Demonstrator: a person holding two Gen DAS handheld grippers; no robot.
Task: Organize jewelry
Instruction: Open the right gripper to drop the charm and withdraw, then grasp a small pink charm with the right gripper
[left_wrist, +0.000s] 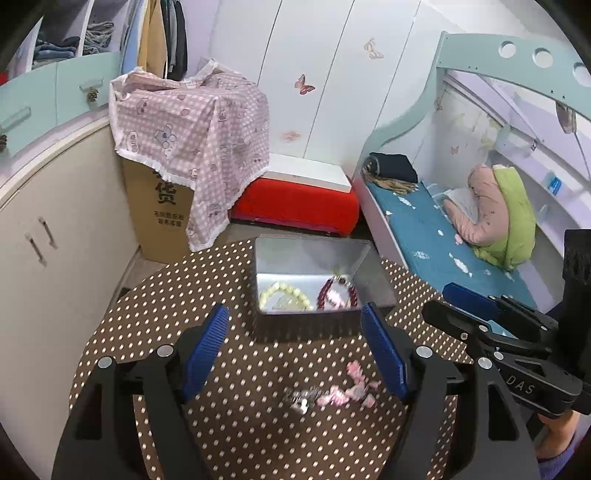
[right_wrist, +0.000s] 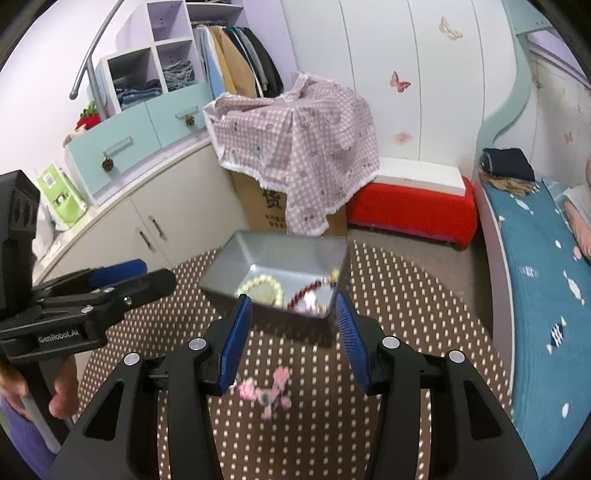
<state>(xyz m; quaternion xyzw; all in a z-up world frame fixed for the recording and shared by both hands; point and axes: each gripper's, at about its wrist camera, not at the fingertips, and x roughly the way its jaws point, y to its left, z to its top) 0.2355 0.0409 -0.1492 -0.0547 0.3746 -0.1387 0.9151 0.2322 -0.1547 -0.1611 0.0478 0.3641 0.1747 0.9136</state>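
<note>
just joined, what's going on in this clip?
A person holds a gripper in each hand over a polka-dot table, sorting jewelry. The metal tin already holds a pale bead bracelet and a dark red bead bracelet. A pink bracelet and a silvery piece lie loose on the table. The left tool and right tool both stand open, holding nothing.

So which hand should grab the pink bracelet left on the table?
Probably the right gripper: its open fingers frame the pink bracelet more centrally. The left gripper sees it off-centre, beside a silvery piece.
</note>
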